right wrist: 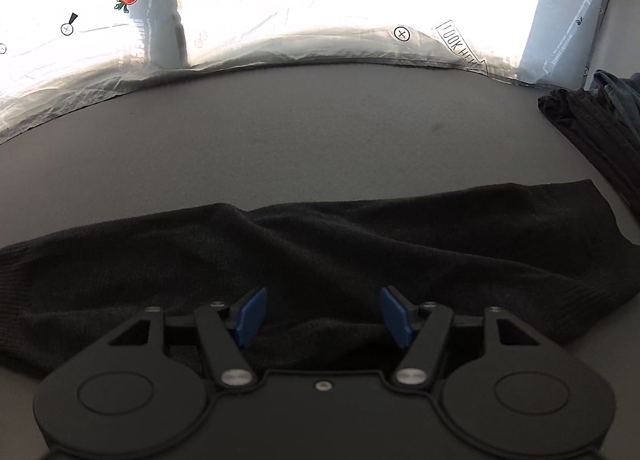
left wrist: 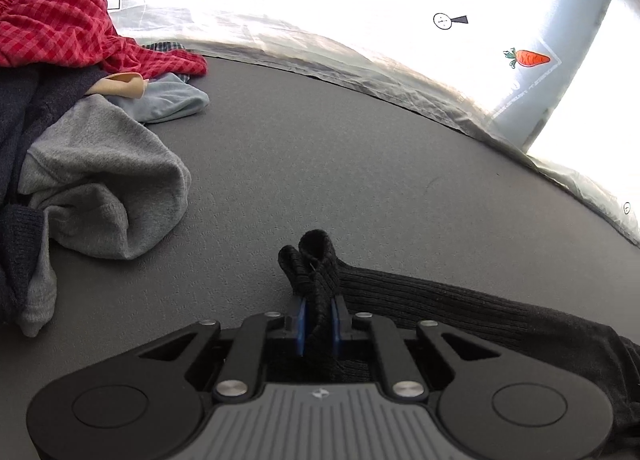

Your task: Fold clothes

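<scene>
My left claw (left wrist: 319, 312) pinches the ribbed cuff of the black sweater (right wrist: 320, 256); my right claw (right wrist: 323, 314) hangs wide over its body, flat on the counter (right wrist: 320, 120). Sleeve fold underway, I judge; next, carry the cuff inward.

On the grey felt table (left wrist: 360, 164), the pile of crumpled clothes (left wrist: 80, 108) lies at ten o'clock; the black ribbed knit garment (left wrist: 460, 312) stretches toward four o'clock, before the white printed sheet (left wrist: 360, 0).
</scene>
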Demonstrator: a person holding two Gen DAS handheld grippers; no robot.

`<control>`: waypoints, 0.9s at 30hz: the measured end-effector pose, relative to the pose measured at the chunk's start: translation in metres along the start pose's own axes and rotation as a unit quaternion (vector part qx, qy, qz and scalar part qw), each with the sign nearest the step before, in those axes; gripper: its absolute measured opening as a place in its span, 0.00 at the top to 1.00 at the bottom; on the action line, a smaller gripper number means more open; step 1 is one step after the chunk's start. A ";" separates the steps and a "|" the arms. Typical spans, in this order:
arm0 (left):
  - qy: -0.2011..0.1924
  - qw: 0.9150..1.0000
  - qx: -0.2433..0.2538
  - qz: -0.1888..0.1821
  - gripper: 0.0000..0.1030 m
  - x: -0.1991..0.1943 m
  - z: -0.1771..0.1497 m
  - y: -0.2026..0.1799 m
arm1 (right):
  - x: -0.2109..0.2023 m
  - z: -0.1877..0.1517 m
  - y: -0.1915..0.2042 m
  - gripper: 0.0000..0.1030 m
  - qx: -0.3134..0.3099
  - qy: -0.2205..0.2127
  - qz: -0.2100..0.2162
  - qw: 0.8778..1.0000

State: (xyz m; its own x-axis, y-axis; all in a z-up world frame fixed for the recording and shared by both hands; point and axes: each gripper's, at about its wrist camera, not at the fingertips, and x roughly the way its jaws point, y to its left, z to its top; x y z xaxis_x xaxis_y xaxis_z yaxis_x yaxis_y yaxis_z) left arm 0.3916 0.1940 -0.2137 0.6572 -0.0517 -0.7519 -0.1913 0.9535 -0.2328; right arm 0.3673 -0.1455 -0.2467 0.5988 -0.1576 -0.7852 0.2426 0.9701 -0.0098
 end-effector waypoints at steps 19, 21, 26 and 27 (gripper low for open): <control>-0.004 0.991 0.098 -0.095 0.21 -0.015 -0.006 -0.099 | -0.022 0.005 -0.002 0.38 0.087 0.011 0.134 0.987; 0.010 0.996 0.072 -0.051 0.20 -0.006 -0.007 -0.080 | -0.013 0.007 0.007 0.39 0.100 0.027 0.197 0.975; 0.071 0.997 -0.013 -0.031 0.20 0.017 -0.018 -0.040 | 0.030 0.010 0.026 0.47 0.211 0.107 0.347 0.907; 0.079 0.996 -0.021 -0.035 0.20 0.019 -0.020 -0.036 | 0.037 0.011 0.031 0.48 0.218 0.115 0.354 0.902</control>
State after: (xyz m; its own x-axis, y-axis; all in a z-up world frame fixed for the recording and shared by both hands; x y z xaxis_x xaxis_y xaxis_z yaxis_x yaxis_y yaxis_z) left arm 0.3966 0.1524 -0.2322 0.5480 -0.1666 -0.8197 -0.1824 0.9326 -0.3115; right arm 0.4056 -0.1236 -0.2696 0.5595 0.5647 -0.6067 0.1690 0.6389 0.7505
